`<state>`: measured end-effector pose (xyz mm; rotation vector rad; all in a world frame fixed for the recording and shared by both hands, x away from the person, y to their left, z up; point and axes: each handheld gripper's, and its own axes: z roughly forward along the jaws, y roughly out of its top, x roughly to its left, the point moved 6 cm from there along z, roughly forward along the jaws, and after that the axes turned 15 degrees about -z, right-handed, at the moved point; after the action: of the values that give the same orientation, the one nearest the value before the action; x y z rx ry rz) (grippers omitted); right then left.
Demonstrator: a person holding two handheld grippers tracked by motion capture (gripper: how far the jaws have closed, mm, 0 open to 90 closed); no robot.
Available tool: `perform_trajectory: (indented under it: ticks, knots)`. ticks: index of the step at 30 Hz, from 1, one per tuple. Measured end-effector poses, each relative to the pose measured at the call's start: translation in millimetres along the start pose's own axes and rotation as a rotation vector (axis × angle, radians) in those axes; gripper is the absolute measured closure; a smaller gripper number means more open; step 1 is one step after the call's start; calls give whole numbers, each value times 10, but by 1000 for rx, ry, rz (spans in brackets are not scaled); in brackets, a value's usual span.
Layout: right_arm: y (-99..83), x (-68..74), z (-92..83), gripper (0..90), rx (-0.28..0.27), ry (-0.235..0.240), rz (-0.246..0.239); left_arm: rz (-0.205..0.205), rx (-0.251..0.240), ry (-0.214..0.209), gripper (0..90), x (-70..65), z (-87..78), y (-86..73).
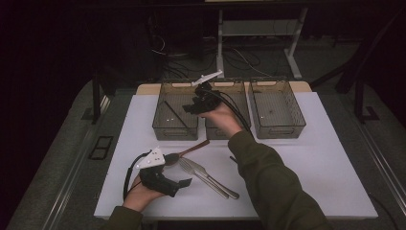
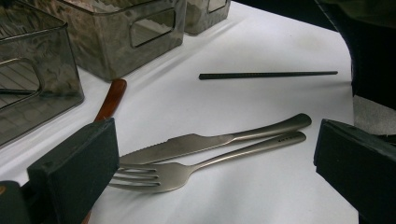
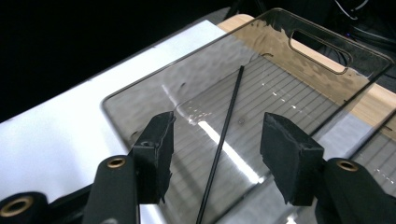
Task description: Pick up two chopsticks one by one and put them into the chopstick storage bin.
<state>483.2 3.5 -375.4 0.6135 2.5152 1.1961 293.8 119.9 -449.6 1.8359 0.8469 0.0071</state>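
My right gripper (image 1: pixel 194 106) hangs open over the left clear bin (image 1: pixel 163 125). A black chopstick (image 3: pixel 235 88) lies diagonally on that bin's floor, below and between the jaws, and nothing is held. My left gripper (image 1: pixel 178 184) is open low over the white mat near the front left. In front of it lie a steel fork (image 2: pixel 187 170) and a steel knife (image 2: pixel 210 140), side by side. Beyond them a second black chopstick (image 2: pixel 268 73) rests on the mat. A wooden-handled spoon (image 1: pixel 187 150) lies beside the left gripper, its bowl next to the grey plate.
Three clear bins stand in a row at the back: the left bin, a middle bin (image 1: pixel 238 91) partly hidden by my right hand, and a right bin (image 1: pixel 276 108). The white mat (image 1: pixel 325 158) covers the table. Table legs and cables are on the dark floor behind.
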Motion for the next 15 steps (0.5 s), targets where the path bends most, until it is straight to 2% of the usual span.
perform_trajectory:
  ticks: [5,15]
  knots:
    - [-104,17,-281,418,-30,12,-8,7,11,6,0,-1,7,-7]
    - [-405,52,-710,400,-71,26,-19,-3,7,8,0,-2,14,-15]
